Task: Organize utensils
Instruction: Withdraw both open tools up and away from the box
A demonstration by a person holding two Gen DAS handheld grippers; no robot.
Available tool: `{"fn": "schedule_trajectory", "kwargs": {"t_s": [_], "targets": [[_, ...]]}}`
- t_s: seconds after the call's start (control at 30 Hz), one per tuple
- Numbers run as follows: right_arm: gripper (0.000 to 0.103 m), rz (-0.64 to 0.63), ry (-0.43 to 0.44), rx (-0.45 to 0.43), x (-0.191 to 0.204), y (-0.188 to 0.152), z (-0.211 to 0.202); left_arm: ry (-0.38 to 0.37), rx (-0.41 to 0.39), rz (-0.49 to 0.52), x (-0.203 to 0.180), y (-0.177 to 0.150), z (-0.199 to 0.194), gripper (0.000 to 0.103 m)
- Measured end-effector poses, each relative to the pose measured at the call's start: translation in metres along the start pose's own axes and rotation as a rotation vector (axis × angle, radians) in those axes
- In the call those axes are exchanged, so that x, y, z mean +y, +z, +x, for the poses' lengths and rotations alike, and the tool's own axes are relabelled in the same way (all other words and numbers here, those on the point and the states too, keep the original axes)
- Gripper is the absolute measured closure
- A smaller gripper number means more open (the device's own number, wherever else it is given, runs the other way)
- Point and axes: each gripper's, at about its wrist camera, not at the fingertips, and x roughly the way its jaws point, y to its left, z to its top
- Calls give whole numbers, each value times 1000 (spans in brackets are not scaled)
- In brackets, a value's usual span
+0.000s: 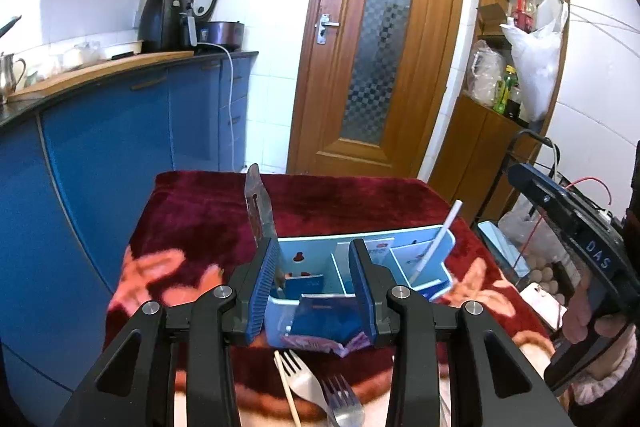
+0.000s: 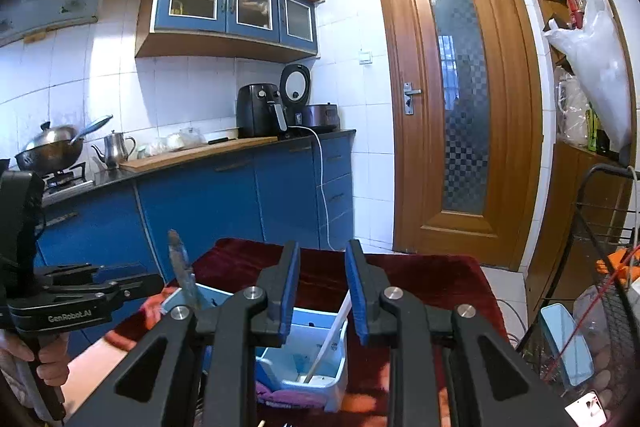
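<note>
A light blue divided organizer [image 1: 316,255] stands on a table under a dark red floral cloth [image 1: 360,195]. A metal blade [image 1: 258,203] stands upright in its left compartment. A white stick [image 1: 436,239] leans in its right compartment. My left gripper [image 1: 314,283] hangs open just in front of the organizer, with nothing between its blue pads. In the right wrist view, my right gripper [image 2: 323,291] is open and empty above the organizer [image 2: 320,359], where the white stick [image 2: 332,339] leans. The blade [image 2: 182,267] rises at the left.
Two forks [image 1: 316,395] and a thin wooden chopstick [image 1: 286,387] lie on the cloth in front of the organizer, beside a purple wrapper [image 1: 320,343]. Blue kitchen cabinets [image 1: 120,155] run along the left. A wooden door [image 1: 376,47] stands behind and a wire rack [image 2: 600,267] at right.
</note>
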Motion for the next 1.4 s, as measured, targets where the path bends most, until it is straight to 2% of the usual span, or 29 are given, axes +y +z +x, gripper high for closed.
{"fn": "schedule_trajectory", "kwargs": {"t_s": [0.27, 0.43, 0.7, 0.93, 1.17, 1.4], "targets": [[77, -18, 4, 22, 8, 9, -32, -4, 8, -18, 0, -8, -33, 64], [76, -49, -23, 38, 14, 4, -41, -16, 9, -34, 2, -22, -53, 62], [76, -36, -28, 67, 17, -2, -15, -20, 64, -35, 3, -39, -41, 61], [76, -21, -4, 24, 27, 24, 13, -11, 81, -31, 8, -40, -30, 61], [75, -3, 63, -36, 61, 46, 34, 7, 82, -48, 23, -38, -28, 61], [75, 13, 131, -27, 98, 44, 53, 27, 85, -74, 45, -43, -34, 61]]}}
